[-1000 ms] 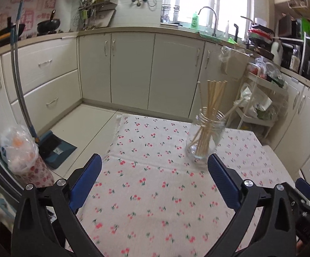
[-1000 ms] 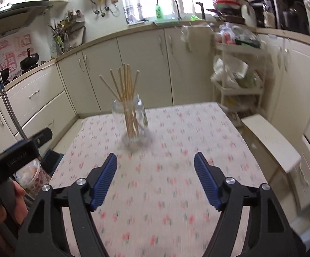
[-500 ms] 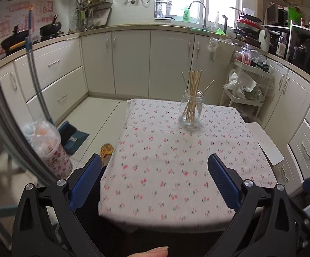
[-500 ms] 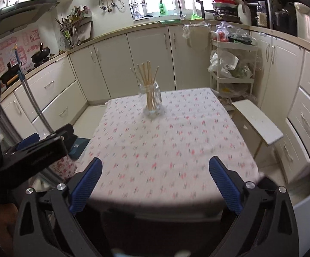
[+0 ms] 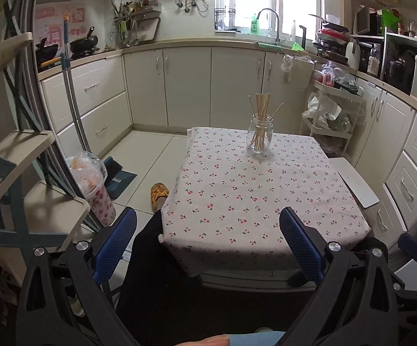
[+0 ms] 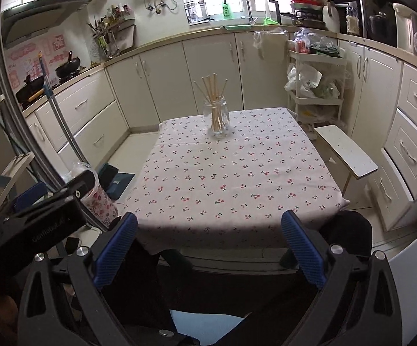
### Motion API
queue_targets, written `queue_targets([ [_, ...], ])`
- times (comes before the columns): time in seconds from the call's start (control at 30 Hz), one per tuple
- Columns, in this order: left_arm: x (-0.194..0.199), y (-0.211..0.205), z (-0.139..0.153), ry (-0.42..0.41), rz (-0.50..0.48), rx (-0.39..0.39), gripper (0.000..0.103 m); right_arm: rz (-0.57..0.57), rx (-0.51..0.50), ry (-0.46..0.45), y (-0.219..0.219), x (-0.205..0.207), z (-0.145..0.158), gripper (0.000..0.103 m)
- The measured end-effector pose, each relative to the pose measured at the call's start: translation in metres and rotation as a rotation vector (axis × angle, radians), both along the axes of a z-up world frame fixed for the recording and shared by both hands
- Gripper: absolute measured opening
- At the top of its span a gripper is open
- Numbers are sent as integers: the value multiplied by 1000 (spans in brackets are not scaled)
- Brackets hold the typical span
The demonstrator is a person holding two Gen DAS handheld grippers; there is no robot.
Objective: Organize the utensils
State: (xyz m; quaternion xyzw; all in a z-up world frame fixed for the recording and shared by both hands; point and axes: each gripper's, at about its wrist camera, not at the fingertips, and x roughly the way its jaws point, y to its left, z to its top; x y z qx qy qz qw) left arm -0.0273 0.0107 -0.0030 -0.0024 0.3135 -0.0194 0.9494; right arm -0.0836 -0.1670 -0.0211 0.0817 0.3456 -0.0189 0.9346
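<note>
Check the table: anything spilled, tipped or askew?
Nothing stands out. The glass jar stands upright on the cherry-print tablecloth, chopsticks inside, one leaning outward. No spills. Both grippers, left and right, are open and empty.

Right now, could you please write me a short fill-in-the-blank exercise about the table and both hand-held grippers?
1. The chopsticks stand upright in a clear glass ____.
2. The tablecloth is printed with small red ____.
3. The jaws of the left hand-held gripper and the right hand-held gripper are both ____, with nothing between them.
4. Beside the table, next to the right-hand cabinets, stands a low white ____.

Missing words: jar; cherries; open; bench
</note>
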Motion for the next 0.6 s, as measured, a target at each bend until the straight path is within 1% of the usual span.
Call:
queue_targets([
  [0.1, -3, 4, 6, -16, 11, -18, 95, -6, 1, 0, -2, -4, 2, 96],
  [0.2, -3, 3, 10, -23, 20, -16, 95, -20, 11, -4, -5, -4, 4, 96],
  [0.33, -3, -1, 10, -6, -2, 26, 95, -10, 7, -3, -3, -3, 6, 96],
  [0.43, -5, 1, 9, -4, 11, 39, 95, 0, 7, 5, -2, -3, 5, 96],
  [0.6, -9, 10, 13, -28, 19, -11, 95, 1, 8, 3, -1, -5, 5, 96],
])
